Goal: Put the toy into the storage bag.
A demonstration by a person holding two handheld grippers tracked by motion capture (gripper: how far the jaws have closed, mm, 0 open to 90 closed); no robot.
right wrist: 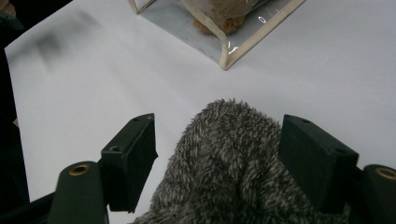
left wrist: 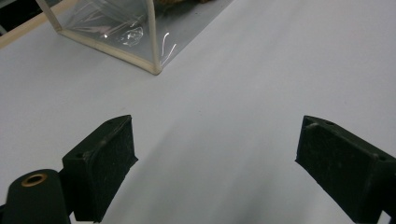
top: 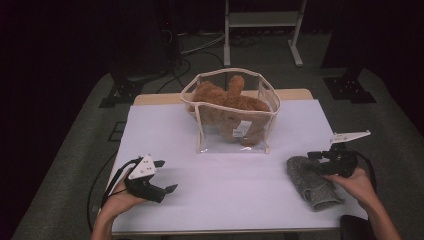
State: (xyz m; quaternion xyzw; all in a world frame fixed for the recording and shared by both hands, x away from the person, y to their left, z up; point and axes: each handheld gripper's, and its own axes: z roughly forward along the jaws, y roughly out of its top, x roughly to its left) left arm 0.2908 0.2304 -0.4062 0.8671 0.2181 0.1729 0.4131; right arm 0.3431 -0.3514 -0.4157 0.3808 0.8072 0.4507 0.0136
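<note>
The white table top [top: 220,200] has much free surface in the near middle, between the two grippers, and also on the left side up to its left edge. A clear plastic bag with cream trim [top: 230,112] stands at the far middle, close to the far edge, and a brown teddy bear [top: 227,102] lies inside it. A small white label [top: 243,127] hangs on the bear; its writing is too small to read.

The grey fluffy cloth [top: 312,187] lies at the near right, not far from the right edge. The right gripper [right wrist: 217,154] is over its far end, jaws spread, with the cloth between them but not pinched. The left gripper [top: 162,176] is at the near left, well apart from the cloth, jaws spread over bare table.
</note>
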